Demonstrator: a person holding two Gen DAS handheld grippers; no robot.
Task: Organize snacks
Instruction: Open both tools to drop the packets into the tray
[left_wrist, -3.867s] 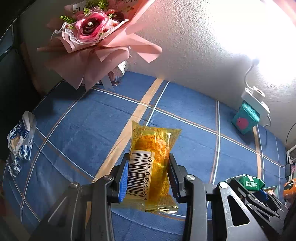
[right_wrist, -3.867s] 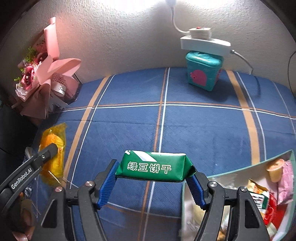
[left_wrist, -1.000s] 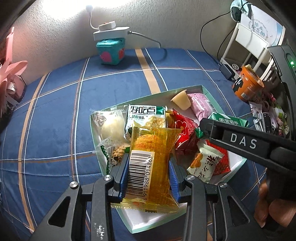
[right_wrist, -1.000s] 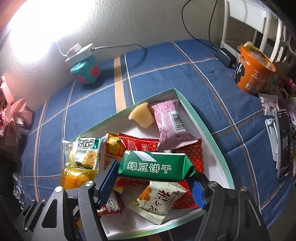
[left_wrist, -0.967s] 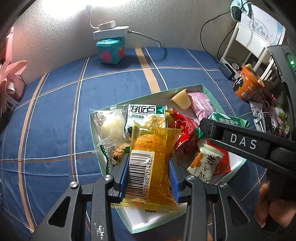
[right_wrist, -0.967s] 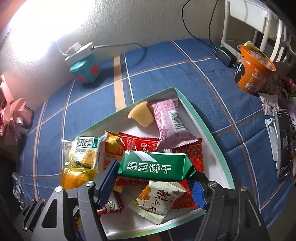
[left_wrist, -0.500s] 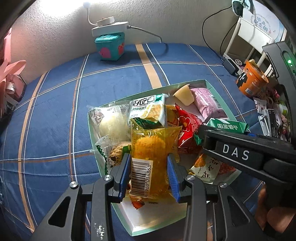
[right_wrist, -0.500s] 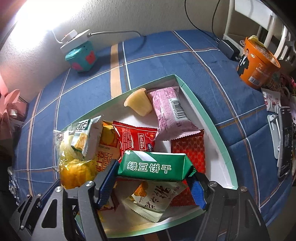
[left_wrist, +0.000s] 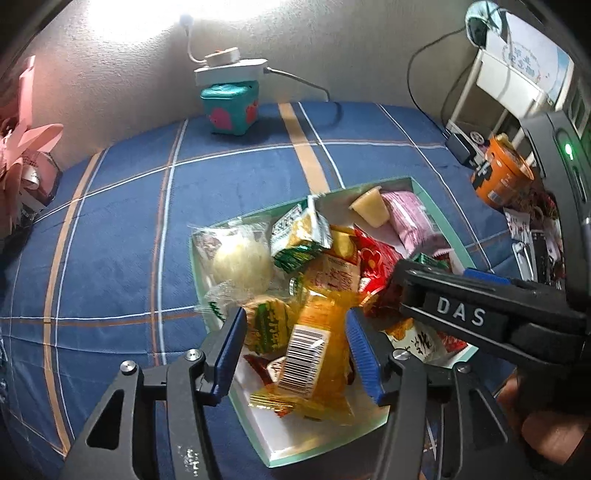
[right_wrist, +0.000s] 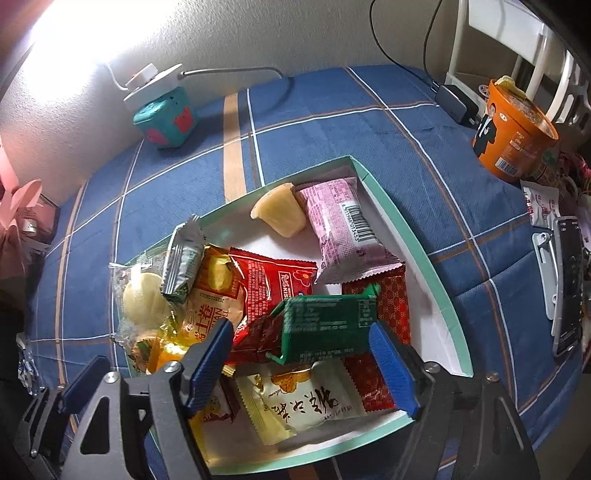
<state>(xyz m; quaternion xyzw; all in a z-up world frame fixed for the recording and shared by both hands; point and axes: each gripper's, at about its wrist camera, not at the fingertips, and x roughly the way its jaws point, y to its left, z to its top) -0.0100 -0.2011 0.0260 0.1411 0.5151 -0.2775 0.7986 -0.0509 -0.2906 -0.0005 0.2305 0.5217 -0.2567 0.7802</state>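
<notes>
Both tools gape wide: the left tool (left_wrist: 295, 343) straddles the yellow packet (left_wrist: 317, 343), the right tool (right_wrist: 303, 362) the green biscuit pack (right_wrist: 328, 325). Each snack seems freed, lying atop the pile inside the tray (right_wrist: 424, 254) just ahead, where the snacks are being gathered.

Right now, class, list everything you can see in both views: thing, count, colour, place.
box: 1, white with teal rim, on cloth
green pack: 1, green, atop the pile
yellow pack: 1, yellow, box's near end
pink pack: 1, pink, box's far end
jelly cup: 1, pale yellow, beside pink pack
noodle cup: 1, orange, far right
teal tin: 1, teal, by wall
cloth: 1, blue plaid, beneath everything
left gripper: 1, black, open
right gripper: 1, black, open
</notes>
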